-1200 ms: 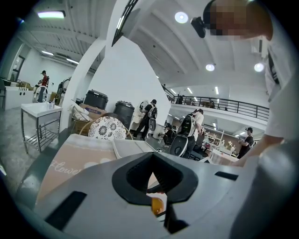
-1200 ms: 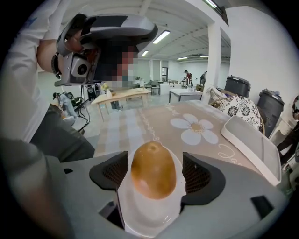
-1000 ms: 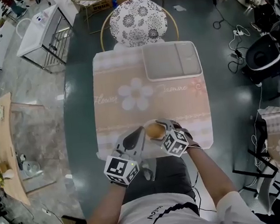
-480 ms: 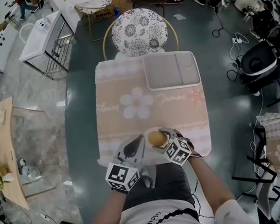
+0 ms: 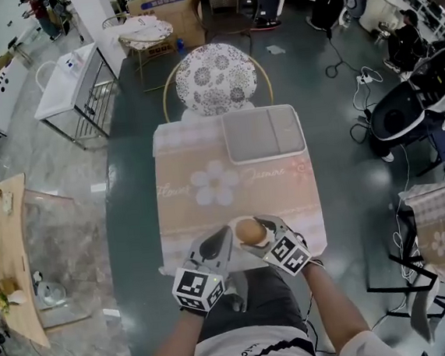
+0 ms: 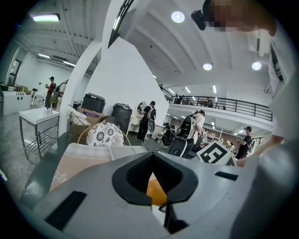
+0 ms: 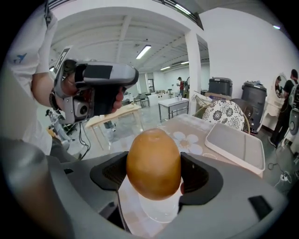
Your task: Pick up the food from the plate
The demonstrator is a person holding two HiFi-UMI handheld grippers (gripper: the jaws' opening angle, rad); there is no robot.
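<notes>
The food is a smooth golden-brown oval [image 7: 153,163], and my right gripper [image 7: 153,173] is shut on it, a pad on each side. It hangs just above a small white plate [image 7: 161,212] near the table's front edge. In the head view the food [image 5: 249,231] sits between the two grippers. My left gripper [image 5: 222,237] points at it from the left. In the left gripper view its jaws [image 6: 153,158] meet at the tips with nothing between them. The orange food [image 6: 156,192] shows through the hollow behind the tips.
The table [image 5: 210,213] carries a pink cloth with a flower print. A pale rectangular tray [image 5: 264,134] lies at its far right. A patterned round chair [image 5: 214,78] stands beyond the table. A wooden side table [image 5: 10,248] stands at the left, office chairs at the right.
The food stays gripped in the right gripper, at about the same place near the table's front edge. The head view has shifted, so the table looks a little smaller.
</notes>
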